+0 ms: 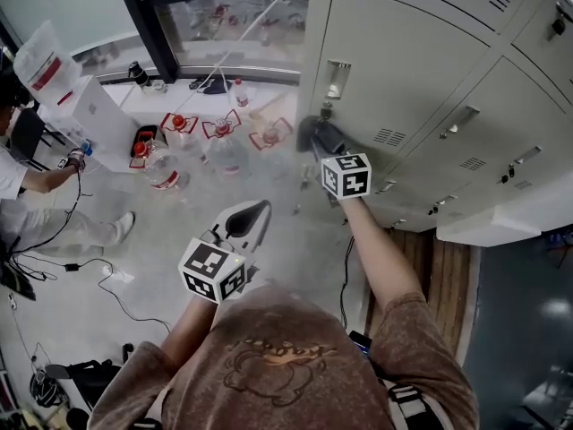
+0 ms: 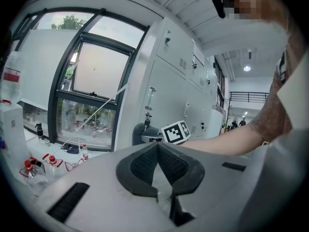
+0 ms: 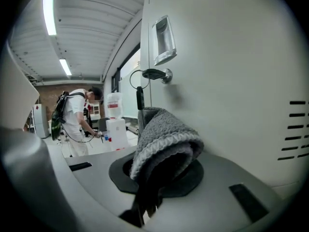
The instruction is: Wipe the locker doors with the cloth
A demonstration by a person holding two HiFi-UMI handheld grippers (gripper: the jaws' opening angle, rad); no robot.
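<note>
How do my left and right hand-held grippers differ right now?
Load: the right hand-held gripper is clamped on the grey cloth, while the left hand-held gripper has nothing between its jaws.
Position: the right one is up at the locker door, with the cloth just below the key. The left one is held back, away from that door.
Shared: both have their jaws closed.

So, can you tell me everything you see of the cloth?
The cloth is grey and looks like thick terry, with a paler ribbed hem. It is folded into a bunched wad and clamped in the right gripper, with a darker end trailing down. It stands up from the gripper, just under the key, and its side seems to lie against the locker door.
</note>
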